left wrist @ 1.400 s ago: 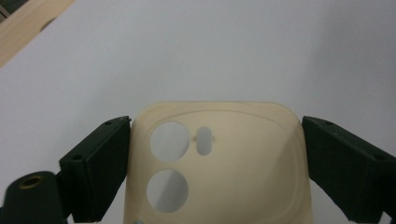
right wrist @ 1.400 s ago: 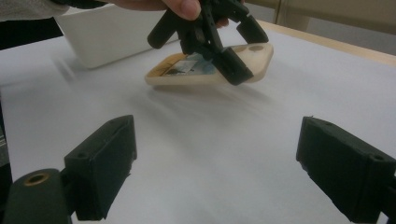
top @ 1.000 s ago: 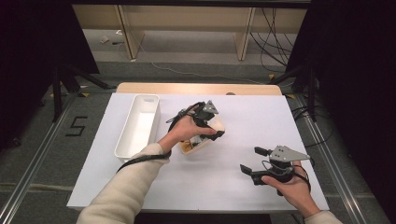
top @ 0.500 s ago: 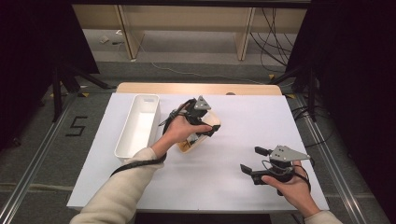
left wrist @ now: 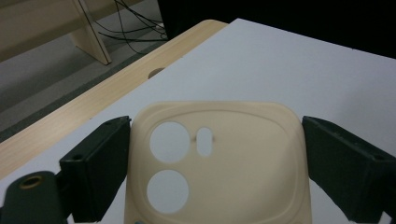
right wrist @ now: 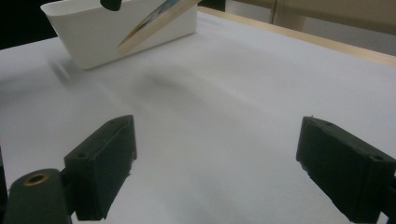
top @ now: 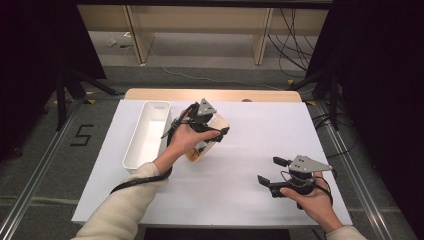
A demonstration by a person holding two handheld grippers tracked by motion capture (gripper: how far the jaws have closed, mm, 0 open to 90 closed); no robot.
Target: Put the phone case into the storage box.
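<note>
A cream phone case (left wrist: 233, 177) with round camera cut-outs sits between my left gripper's jaws, both pressing on its sides. In the high view my left gripper (top: 212, 131) holds the phone case (top: 197, 152) tilted above the white sheet, just right of the tray. My left gripper (left wrist: 215, 154) is shut on it. My right gripper (top: 270, 170) hovers near the front right of the table, open, with nothing between its jaws. The right gripper view has my right gripper (right wrist: 215, 163) wide apart over bare white sheet, and the tilted case (right wrist: 154, 21) far off.
A long white tray (top: 135, 145) lies at the left of the white sheet (top: 250, 140), beside the case; it is the tray (right wrist: 93, 28) at the top left of the right gripper view. The wooden table edge (top: 210, 94) runs along the far side. Cables lie on the floor beyond.
My left gripper has moved a little to the left and farther away with the phone case in it. The right gripper has stayed where it was.
</note>
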